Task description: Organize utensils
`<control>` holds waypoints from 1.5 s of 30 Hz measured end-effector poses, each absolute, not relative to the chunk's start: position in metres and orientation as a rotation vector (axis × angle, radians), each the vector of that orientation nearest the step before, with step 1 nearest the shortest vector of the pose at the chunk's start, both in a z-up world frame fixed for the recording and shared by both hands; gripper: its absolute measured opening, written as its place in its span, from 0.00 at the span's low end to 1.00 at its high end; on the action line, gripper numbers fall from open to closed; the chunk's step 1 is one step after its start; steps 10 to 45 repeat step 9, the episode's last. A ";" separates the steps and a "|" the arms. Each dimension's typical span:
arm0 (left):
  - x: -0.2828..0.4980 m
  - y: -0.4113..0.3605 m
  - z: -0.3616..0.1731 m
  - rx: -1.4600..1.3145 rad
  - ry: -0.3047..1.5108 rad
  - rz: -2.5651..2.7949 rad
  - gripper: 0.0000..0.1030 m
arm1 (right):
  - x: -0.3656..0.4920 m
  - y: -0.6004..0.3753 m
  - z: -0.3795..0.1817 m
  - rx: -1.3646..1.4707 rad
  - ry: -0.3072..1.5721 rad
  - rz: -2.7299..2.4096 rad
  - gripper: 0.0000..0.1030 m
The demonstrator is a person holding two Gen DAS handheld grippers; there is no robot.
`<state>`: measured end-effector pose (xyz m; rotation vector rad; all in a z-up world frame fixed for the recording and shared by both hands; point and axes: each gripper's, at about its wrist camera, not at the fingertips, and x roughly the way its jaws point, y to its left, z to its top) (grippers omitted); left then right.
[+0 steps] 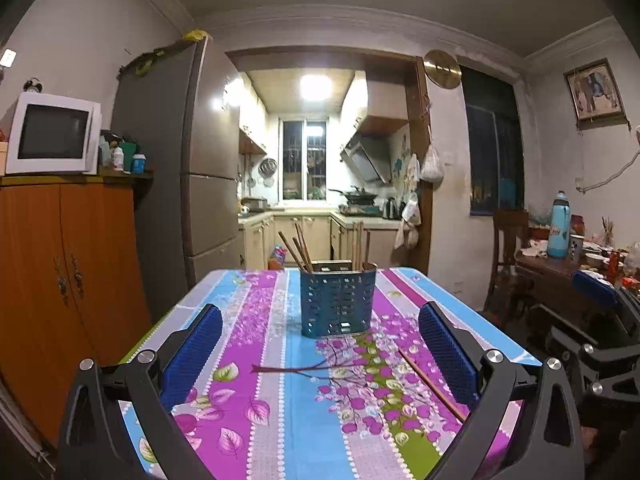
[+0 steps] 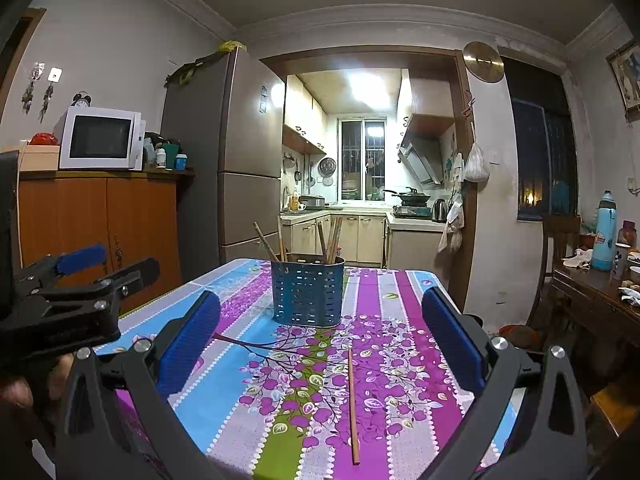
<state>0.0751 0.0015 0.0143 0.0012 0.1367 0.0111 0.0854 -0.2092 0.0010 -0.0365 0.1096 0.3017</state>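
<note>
A blue perforated utensil holder (image 1: 337,303) stands on the floral tablecloth (image 1: 260,360) and holds several wooden chopsticks (image 1: 298,250). One loose chopstick (image 1: 432,385) lies on the cloth near my left gripper's right finger. My left gripper (image 1: 320,344) is open and empty, short of the holder. In the right wrist view the holder (image 2: 307,293) stands ahead and the loose chopstick (image 2: 353,404) lies between the fingers, pointing away. My right gripper (image 2: 320,344) is open and empty above the cloth. The left gripper also shows at the left edge (image 2: 72,300).
An orange cabinet (image 1: 60,280) with a microwave (image 1: 52,134) stands left, beside a tall fridge (image 1: 200,160). A cluttered wooden table (image 2: 600,292) with a blue bottle (image 2: 604,232) and a chair (image 1: 510,256) stand right. The kitchen lies behind the table's far edge.
</note>
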 end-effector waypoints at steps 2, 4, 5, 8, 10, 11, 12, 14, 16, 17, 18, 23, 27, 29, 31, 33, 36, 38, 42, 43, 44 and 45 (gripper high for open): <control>0.079 0.001 0.014 -0.002 0.148 0.013 0.95 | 0.085 -0.210 0.001 -0.037 0.109 0.303 0.95; 0.083 0.000 0.014 0.000 0.162 0.026 0.95 | 0.085 -0.209 0.001 -0.038 0.108 0.301 0.95; 0.084 0.000 0.013 0.001 0.164 0.027 0.95 | 0.086 -0.209 0.001 -0.039 0.107 0.300 0.95; 0.085 -0.001 0.013 0.006 0.168 0.032 0.95 | 0.087 -0.211 -0.001 -0.037 0.107 0.296 0.95; 0.085 -0.002 0.013 0.008 0.167 0.035 0.95 | 0.087 -0.212 -0.001 -0.037 0.106 0.296 0.95; 0.085 -0.002 0.013 0.008 0.167 0.035 0.95 | 0.087 -0.212 -0.001 -0.037 0.106 0.296 0.95; 0.085 -0.002 0.013 0.008 0.167 0.035 0.95 | 0.087 -0.212 -0.001 -0.037 0.106 0.296 0.95; 0.085 -0.002 0.013 0.008 0.167 0.035 0.95 | 0.087 -0.212 -0.001 -0.037 0.106 0.296 0.95; 0.085 -0.002 0.013 0.008 0.167 0.035 0.95 | 0.087 -0.212 -0.001 -0.037 0.106 0.296 0.95; 0.085 -0.002 0.013 0.008 0.167 0.035 0.95 | 0.087 -0.212 -0.001 -0.037 0.106 0.296 0.95; 0.085 -0.002 0.013 0.008 0.167 0.035 0.95 | 0.087 -0.212 -0.001 -0.037 0.106 0.296 0.95; 0.085 -0.002 0.013 0.008 0.167 0.035 0.95 | 0.087 -0.212 -0.001 -0.037 0.106 0.296 0.95; 0.085 -0.002 0.013 0.008 0.167 0.035 0.95 | 0.087 -0.212 -0.001 -0.037 0.106 0.296 0.95; 0.085 -0.002 0.013 0.008 0.167 0.035 0.95 | 0.087 -0.212 -0.001 -0.037 0.106 0.296 0.95; 0.085 -0.002 0.013 0.008 0.167 0.035 0.95 | 0.087 -0.212 -0.001 -0.037 0.106 0.296 0.95; 0.085 -0.002 0.013 0.008 0.167 0.035 0.95 | 0.087 -0.212 -0.001 -0.037 0.106 0.296 0.95; 0.085 -0.002 0.013 0.008 0.167 0.035 0.95 | 0.087 -0.212 -0.001 -0.037 0.106 0.296 0.95; 0.085 -0.002 0.013 0.008 0.167 0.035 0.95 | 0.087 -0.212 -0.001 -0.037 0.106 0.296 0.95; 0.085 -0.002 0.013 0.008 0.167 0.035 0.95 | 0.087 -0.212 -0.001 -0.037 0.106 0.296 0.95; 0.085 -0.002 0.013 0.008 0.167 0.035 0.95 | 0.087 -0.212 -0.001 -0.037 0.106 0.296 0.95; 0.085 -0.002 0.013 0.008 0.167 0.035 0.95 | 0.087 -0.212 -0.001 -0.037 0.106 0.296 0.95; 0.085 -0.002 0.013 0.008 0.167 0.035 0.95 | 0.087 -0.212 -0.001 -0.037 0.106 0.296 0.95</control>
